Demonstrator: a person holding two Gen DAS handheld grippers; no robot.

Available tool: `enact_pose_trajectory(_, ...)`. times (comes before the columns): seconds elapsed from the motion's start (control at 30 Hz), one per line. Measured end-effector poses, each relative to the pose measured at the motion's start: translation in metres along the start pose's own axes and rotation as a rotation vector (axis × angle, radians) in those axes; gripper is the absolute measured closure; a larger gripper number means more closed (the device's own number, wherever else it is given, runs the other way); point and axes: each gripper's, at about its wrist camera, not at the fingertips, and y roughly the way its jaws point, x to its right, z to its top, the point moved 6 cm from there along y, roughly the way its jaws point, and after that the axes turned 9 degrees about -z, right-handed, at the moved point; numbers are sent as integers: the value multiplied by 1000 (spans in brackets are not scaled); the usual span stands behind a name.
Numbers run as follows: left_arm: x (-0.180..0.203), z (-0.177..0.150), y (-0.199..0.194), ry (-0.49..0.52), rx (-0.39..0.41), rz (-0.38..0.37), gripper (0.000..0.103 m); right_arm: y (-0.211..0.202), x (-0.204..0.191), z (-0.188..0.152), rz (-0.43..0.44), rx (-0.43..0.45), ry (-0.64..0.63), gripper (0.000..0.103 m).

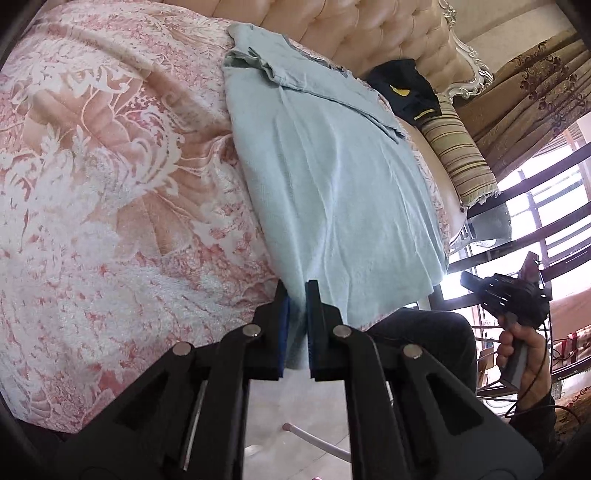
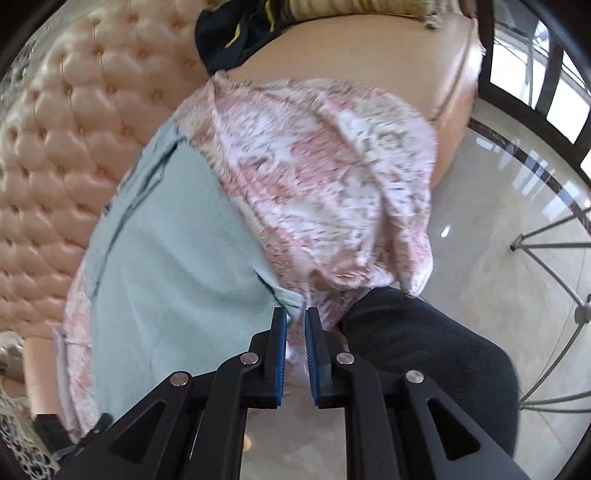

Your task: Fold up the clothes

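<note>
A light blue garment [image 1: 332, 177] lies spread on a pink floral bed cover [image 1: 110, 184]; it also shows in the right wrist view [image 2: 166, 240]. My left gripper [image 1: 297, 291] is shut on the garment's near hem at its left corner. My right gripper [image 2: 295, 317] is nearly shut, with the garment's other hem corner [image 2: 293, 301] at its fingertips. Whether it pinches the cloth I cannot tell. The right gripper also shows in the left wrist view [image 1: 469, 280], held in a hand at the right.
A padded peach headboard [image 1: 351, 29] backs the bed. A black garment [image 1: 406, 88] and a striped pillow [image 1: 458, 147] lie at the far right. A dark trouser leg [image 2: 424, 350] stands against the bed edge. Glossy floor [image 2: 498, 277] and metal stand legs [image 2: 554, 243] are to the right.
</note>
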Motion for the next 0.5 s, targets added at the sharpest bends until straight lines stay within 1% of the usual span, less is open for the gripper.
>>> enact_pose_trajectory(0.07,-1,0,3,-4,-4,1,94,-9,9,6,22,24,12,90)
enact_pose_trajectory(0.13,-1,-1,5,-8,-7,4,94,-6,2,13,86,15,10,90)
enact_pose_trajectory(0.23,-1,-1,4,-7,-7,4,94,4,-21,17,200,-21,-10,90)
enact_pose_trajectory(0.3,-1,-1,3,-5,-11,4,94,16,-37,9,226,-61,-56,90)
enact_pose_trajectory(0.33,-1,-1,3,-4,-13,5,94,25,-44,4,218,-84,-83,90)
enact_pose_trajectory(0.37,-1,-1,3,-3,-15,5,94,37,-45,-1,155,-102,-116,90)
enact_pose_trajectory(0.4,-1,-1,2,-2,-17,5,94,48,-46,-4,99,-117,-144,95)
enact_pose_trajectory(0.5,-1,-1,3,8,-25,5,94,49,-45,-5,92,-105,-147,94)
